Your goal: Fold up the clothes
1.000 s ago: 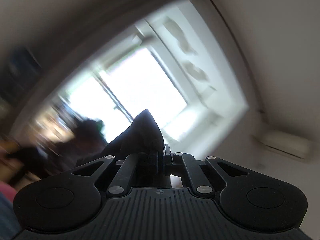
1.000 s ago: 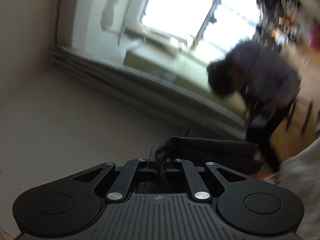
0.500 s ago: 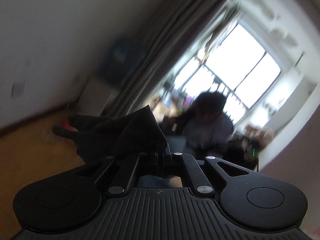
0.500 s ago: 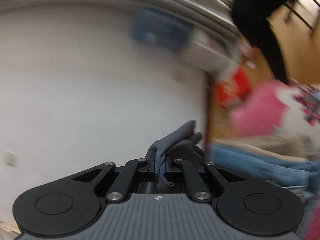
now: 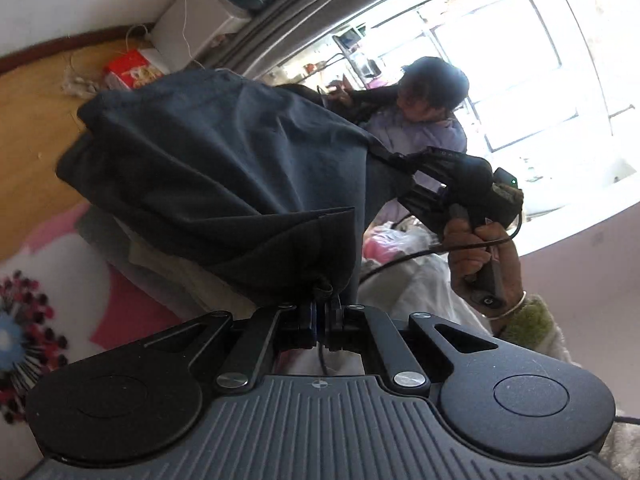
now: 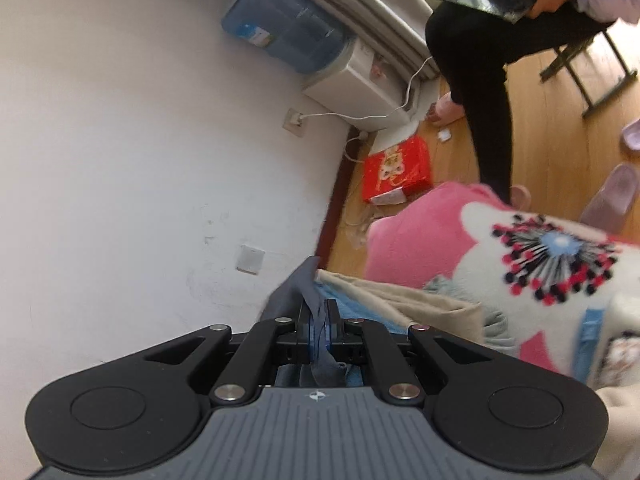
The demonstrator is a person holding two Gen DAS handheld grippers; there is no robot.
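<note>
The left tool (image 5: 320, 312) pinches a bunched corner of the dark, soft garment (image 5: 224, 168); the right tool (image 6: 318, 322) pinches another corner. The wrinkled cloth hangs between them above the fleecy pink blanket (image 6: 424, 232).

My left gripper (image 5: 320, 312) is black: two rounded lobes with a shallow disc in each, a ribbed grey deck between them, four silver screws on the linkage arms, and a small crosshair mark at the deck's front edge. Blue pads line its fingers (image 5: 306, 320). My right gripper (image 6: 319, 316) has the same build. Seen from the left, it is a black pistol-grip body with a green light at the back and a black cable (image 5: 400, 258) trailing off. My right hand (image 5: 476, 252) wears a thin bangle, silver I think, and a fuzzy green-and-cream sleeve (image 5: 528, 320).
</note>
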